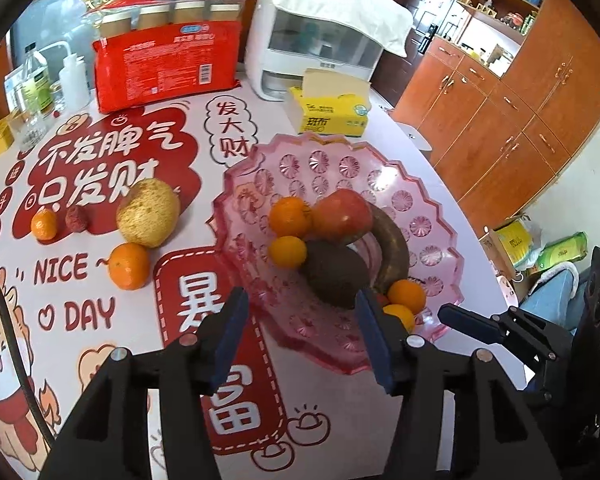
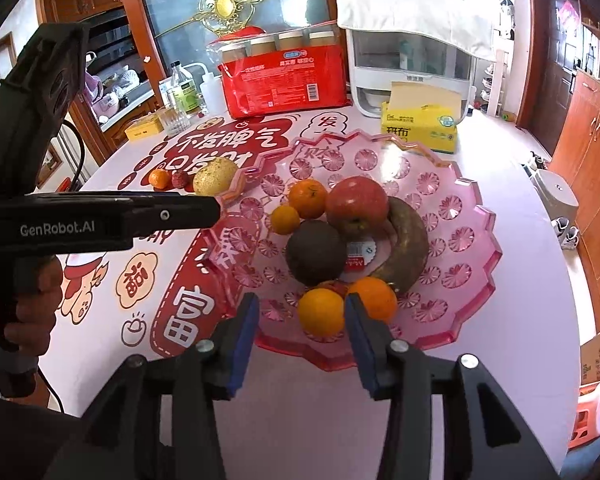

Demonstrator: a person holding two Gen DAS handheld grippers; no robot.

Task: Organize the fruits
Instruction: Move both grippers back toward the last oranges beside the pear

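Right gripper (image 2: 300,312) hangs low in the frame with its blue pads wide apart and empty, lined up on the front orange (image 2: 321,312) at the near edge of the pink fruit plate (image 2: 452,280). My guess: those jaws frame that orange either to nudge it or because it sits nearest. Left gripper (image 1: 302,312) is likewise spread and holding nothing, poised over the plate's near rim, bottom centre of its own view; from the right camera it juts in from the left edge, and its side reads "GenRobot.AI".

On the plate: a red apple (image 2: 356,204) at centre, a dark avocado (image 2: 316,252) just below it, a browned banana (image 2: 408,248) curling round the right, and 4 oranges tucked around them. The pile sits toward the middle, probably so nothing rolls off the scalloped edge. A small label lies under the apple; its print is too small to read.

4 fruits wait on the tablecloth (image 1: 320,420), left of the plate: a rough yellow pear (image 1: 148,214), a loose orange (image 1: 129,266) below it, a small mandarin (image 1: 44,224) and a dark red lychee (image 1: 76,219). Those look like the remaining work.

The cloth reads "NICE DAY", "不发脾气 只发财" and "发大财". Farther back, upper frame, stand a red packet (image 1: 166,72) and a yellow tissue box (image 1: 332,108), fine print illegible.
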